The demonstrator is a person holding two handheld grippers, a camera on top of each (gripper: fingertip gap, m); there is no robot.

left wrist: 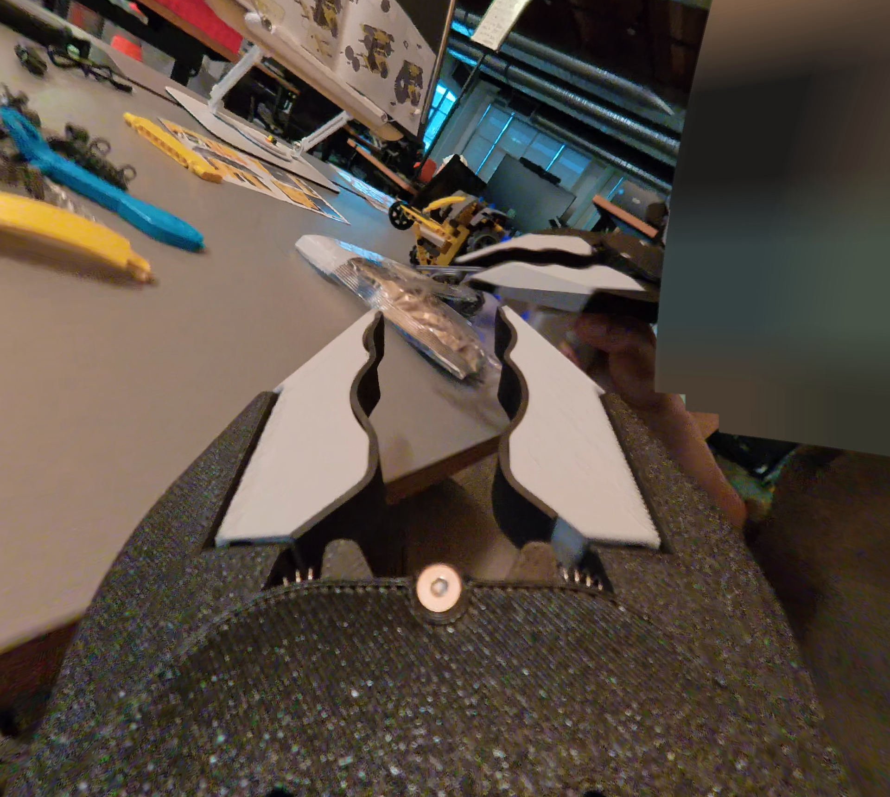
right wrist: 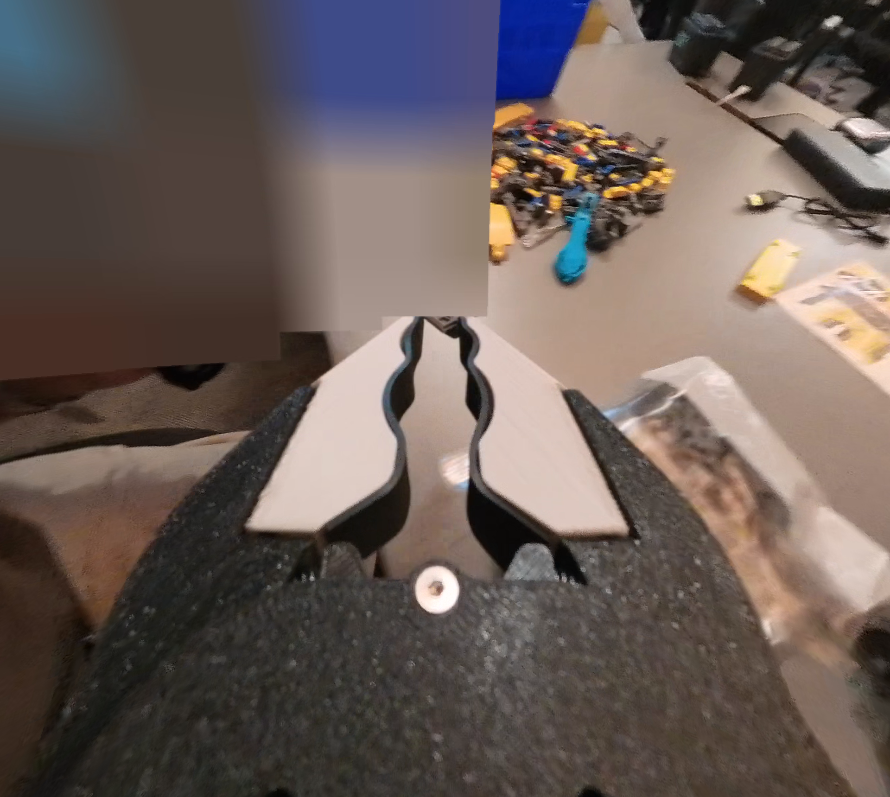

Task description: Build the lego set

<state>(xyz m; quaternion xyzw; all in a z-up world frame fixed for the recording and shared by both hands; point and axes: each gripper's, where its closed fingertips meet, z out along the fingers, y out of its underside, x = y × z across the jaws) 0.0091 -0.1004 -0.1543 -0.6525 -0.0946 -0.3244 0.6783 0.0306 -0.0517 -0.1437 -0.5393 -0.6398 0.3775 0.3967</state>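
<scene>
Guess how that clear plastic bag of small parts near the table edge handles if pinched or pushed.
The clear bag looks thin and crinkly, so it is probably floppy and would sag around its loose parts. The film is glossy, perhaps slippery on the grey table. It lies flat, so it likely slides rather than rolls.

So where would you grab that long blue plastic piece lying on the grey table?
Across the narrow middle of the long blue plastic piece, coming from above: it lies flat, its ends are wider, and black parts crowd its far end.
</scene>
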